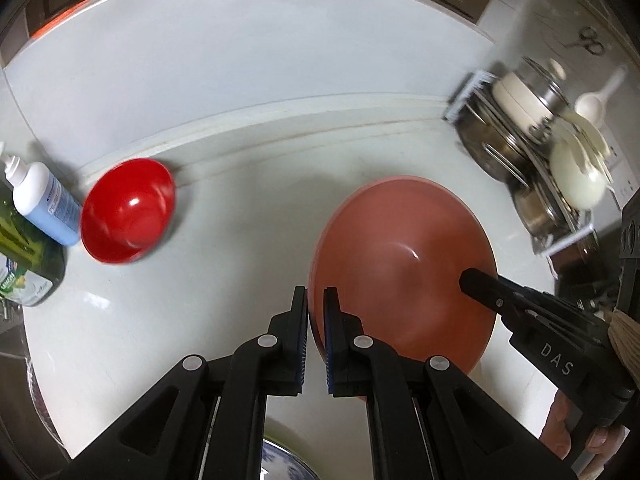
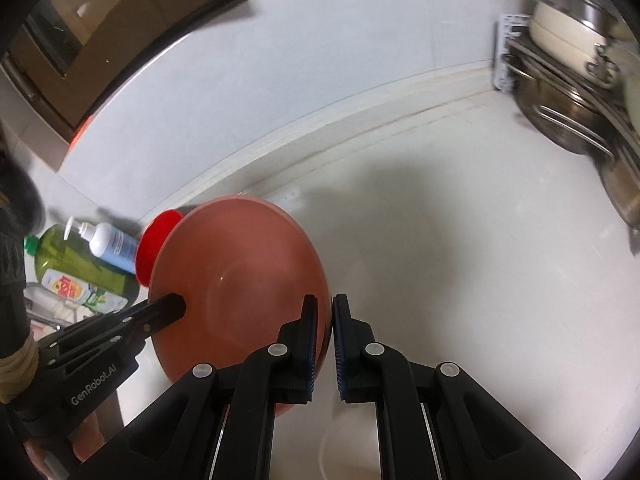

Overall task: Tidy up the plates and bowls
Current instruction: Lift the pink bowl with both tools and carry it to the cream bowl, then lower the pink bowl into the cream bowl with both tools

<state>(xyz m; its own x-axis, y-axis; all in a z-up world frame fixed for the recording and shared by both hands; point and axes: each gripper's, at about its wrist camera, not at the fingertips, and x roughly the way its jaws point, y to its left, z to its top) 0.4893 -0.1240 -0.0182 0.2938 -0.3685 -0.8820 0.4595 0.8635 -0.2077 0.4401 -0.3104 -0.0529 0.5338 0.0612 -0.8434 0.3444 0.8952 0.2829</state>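
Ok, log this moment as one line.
left hand-held gripper: shut on pink bowl rim | right hand-held gripper: shut on opposite rim | bowl: held above counter | red bowl: on counter

The salmon-pink bowl [image 1: 400, 264] is large, round and matte, opening upward, clamped at opposite rim edges and raised off the white desk [image 1: 240, 208]. The red bowl [image 1: 128, 210] (smaller, glossy) rests upright on the desk near the back ledge, well apart from it.
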